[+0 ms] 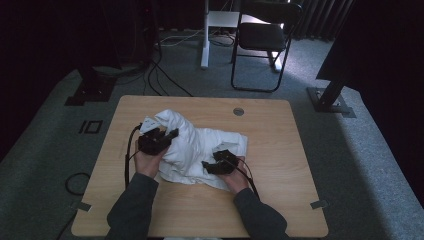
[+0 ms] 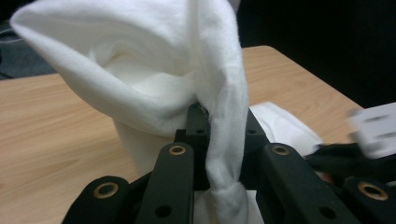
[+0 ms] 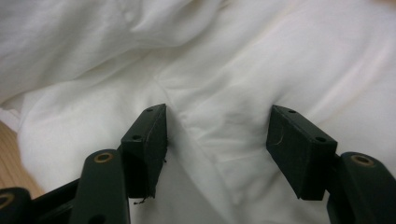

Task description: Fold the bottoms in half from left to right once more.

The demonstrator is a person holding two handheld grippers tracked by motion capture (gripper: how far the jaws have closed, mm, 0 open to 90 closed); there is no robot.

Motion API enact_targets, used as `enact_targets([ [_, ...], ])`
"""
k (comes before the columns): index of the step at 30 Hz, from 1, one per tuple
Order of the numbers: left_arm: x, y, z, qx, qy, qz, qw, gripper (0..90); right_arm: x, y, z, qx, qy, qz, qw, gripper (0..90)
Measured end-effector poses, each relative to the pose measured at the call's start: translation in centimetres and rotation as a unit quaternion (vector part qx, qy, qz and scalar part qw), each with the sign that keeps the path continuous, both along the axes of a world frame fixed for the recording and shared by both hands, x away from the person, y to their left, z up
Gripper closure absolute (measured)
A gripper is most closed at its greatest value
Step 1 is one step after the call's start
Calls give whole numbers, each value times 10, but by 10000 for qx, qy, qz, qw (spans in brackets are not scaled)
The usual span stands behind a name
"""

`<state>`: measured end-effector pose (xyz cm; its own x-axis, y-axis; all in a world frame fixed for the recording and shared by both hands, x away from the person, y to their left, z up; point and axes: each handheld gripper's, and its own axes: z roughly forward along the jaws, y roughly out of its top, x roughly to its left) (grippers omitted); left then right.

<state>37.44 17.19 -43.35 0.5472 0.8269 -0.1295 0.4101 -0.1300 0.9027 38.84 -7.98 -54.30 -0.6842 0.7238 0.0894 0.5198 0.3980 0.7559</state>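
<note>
A white cloth [image 1: 197, 145] lies crumpled in the middle of the wooden table [image 1: 280, 150]. My left gripper [image 1: 167, 134] is shut on a fold of the cloth [image 2: 154, 79] and holds it lifted off the table; in the left gripper view the fabric hangs down between the jaws of that gripper [image 2: 224, 126]. My right gripper [image 1: 206, 165] rests on the cloth's near right part. In the right gripper view my right gripper [image 3: 217, 133] has its jaws wide apart, pressed down on the cloth [image 3: 233, 60], with a wrinkle of fabric between them.
A round grommet [image 1: 238, 111] sits in the table near its far edge. Behind the table stand a black folding chair [image 1: 262, 37] and a white desk leg [image 1: 204, 35]. Cables [image 1: 160, 80] run over the carpet at the back left.
</note>
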Motion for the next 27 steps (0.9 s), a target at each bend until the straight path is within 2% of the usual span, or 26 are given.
enact_targets([
  [2,-1,-8,4,56,-51,-104,9999,809,2,12,-3,-95,-56,86,9999,382],
  [5,0,-22,8,122,-101,-269,9995,809,4,30,-5,-14,-60,332,9994,387],
  [8,-1,-36,7,400,-150,-360,9984,808,3,43,-4,81,-118,800,9967,367],
  [10,-1,-40,5,460,-156,-423,9979,808,-2,35,5,268,-145,989,9946,350],
  [11,-2,-40,4,474,-159,-439,9978,808,-5,24,11,455,-272,1059,9930,356],
  [12,-2,-41,3,483,-159,-451,9977,808,-8,11,17,622,-384,1017,9921,368],
  [13,-2,-41,3,484,-155,-451,9977,808,-10,-5,22,645,-476,843,9932,381],
  [14,-1,-42,3,459,-136,-457,9978,808,-10,-19,24,563,-551,604,9951,394],
  [15,-1,-43,3,428,-120,-474,9979,808,-8,-30,23,439,-501,372,9971,394],
  [17,-1,-49,2,390,-105,-500,9979,808,-1,-43,13,180,-209,145,9995,393],
  [19,-1,-57,2,383,-99,-582,9975,808,5,-40,-1,-68,26,154,9999,394],
  [20,-2,-61,1,384,-88,-633,9972,808,6,-35,-8,-174,58,196,9996,399],
  [22,-2,-71,-1,424,-55,-719,9965,808,6,-24,-12,-261,-118,244,9993,396],
  [26,-1,-84,-8,446,42,-808,9957,807,8,-13,-11,-317,-125,310,9989,401],
  [27,0,-91,-14,460,96,-873,9951,807,8,-12,-11,-297,-113,373,9988,400],
])
